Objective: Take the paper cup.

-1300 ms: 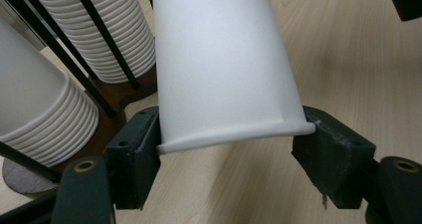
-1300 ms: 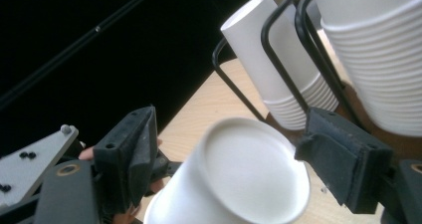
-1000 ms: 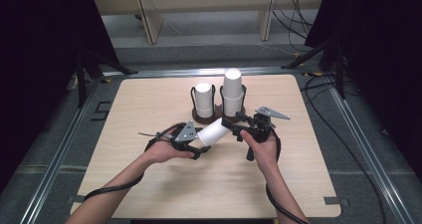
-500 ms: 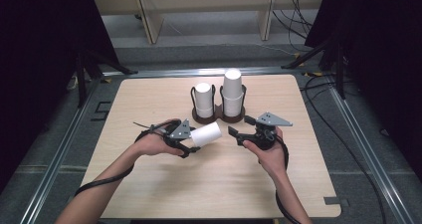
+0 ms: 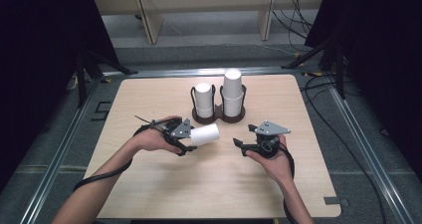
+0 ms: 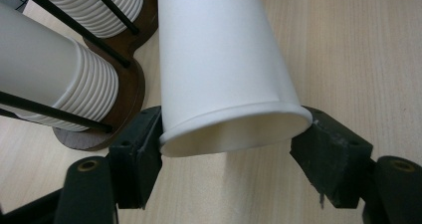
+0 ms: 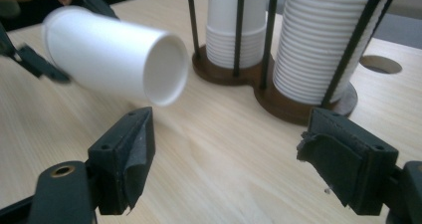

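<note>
The white paper cup (image 5: 205, 134) lies on its side in the air just above the worktop (image 5: 164, 194), held at its rim end by the left claw (image 5: 185, 143). In the left gripper view the two black pads (image 6: 137, 157) press on either side of the cup's rolled rim (image 6: 234, 129), squeezing the mouth into a slight oval, and the cup's closed base points away toward the right hand. The cup is plain: no print, logo or lettering can be read on it from any side.

The right claw (image 5: 239, 145) sits near the cup's base but apart from it, its jaws standing wide with nothing between them; they have just been closing a little. In the right gripper view its pads (image 7: 127, 157) frame bare wood, and the cup (image 7: 114, 55) hangs to the upper left.

Behind both claws, near the worktop's far middle, stands a dark brown holder (image 5: 219, 117) with black wire uprights, carrying two upside-down stacks of white cups: a shorter stack (image 5: 203, 98) on the left and a taller stack (image 5: 232, 90) on the right. These bear no writing either.
</note>
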{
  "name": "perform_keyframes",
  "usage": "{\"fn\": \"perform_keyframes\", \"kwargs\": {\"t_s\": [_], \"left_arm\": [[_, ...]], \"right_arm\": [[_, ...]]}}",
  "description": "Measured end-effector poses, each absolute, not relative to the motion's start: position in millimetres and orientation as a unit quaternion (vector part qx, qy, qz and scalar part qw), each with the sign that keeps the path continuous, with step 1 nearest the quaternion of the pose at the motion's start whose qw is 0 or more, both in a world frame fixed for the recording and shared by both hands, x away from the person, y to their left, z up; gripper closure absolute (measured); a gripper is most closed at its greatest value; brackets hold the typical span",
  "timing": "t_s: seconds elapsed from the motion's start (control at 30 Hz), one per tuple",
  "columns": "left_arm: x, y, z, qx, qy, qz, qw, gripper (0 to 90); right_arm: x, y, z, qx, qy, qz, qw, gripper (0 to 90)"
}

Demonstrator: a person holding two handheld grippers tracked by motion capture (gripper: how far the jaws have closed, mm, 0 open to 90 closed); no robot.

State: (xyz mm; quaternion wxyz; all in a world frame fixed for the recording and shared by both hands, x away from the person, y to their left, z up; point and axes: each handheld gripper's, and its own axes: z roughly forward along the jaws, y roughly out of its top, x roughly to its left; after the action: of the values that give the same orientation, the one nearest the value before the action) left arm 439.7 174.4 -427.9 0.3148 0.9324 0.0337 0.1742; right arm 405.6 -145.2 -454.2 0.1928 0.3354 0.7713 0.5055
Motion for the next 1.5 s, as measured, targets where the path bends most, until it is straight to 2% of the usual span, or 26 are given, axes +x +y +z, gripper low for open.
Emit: {"fn": "perform_keyframes", "kwargs": {"t_s": [0.27, 0.3, 0.7, 1.13, 1.5], "left_arm": [[441.6, 174.4, -425.4, 0.939, 0.022, 0.167, 0.301, 29.9], [441.3, 174.0, -425.7, 0.938, 0.023, 0.17, 0.302, 29.9], [441.3, 171.4, -420.8, 0.946, -0.001, 0.161, 0.281, 30.4], [443.2, 171.8, -417.5, 0.944, -0.013, 0.157, 0.29, 30.6], [444.7, 168.4, -412.8, 0.953, -0.028, 0.15, 0.261, 30.9]], "right_arm": [[401.8, -149.5, -464.7, 0.324, 0.787, 0.48, 0.216, 21.1], [399.2, -148.3, -465.3, 0.339, 0.782, 0.48, 0.205, 21.2], [391.7, -149.0, -467.5, 0.305, 0.8, 0.472, 0.209, 21.1], [389.9, -149.1, -466.5, 0.299, 0.801, 0.476, 0.208, 21.1], [388.2, -151.6, -466.5, 0.3, 0.798, 0.48, 0.205, 21.2]]}}
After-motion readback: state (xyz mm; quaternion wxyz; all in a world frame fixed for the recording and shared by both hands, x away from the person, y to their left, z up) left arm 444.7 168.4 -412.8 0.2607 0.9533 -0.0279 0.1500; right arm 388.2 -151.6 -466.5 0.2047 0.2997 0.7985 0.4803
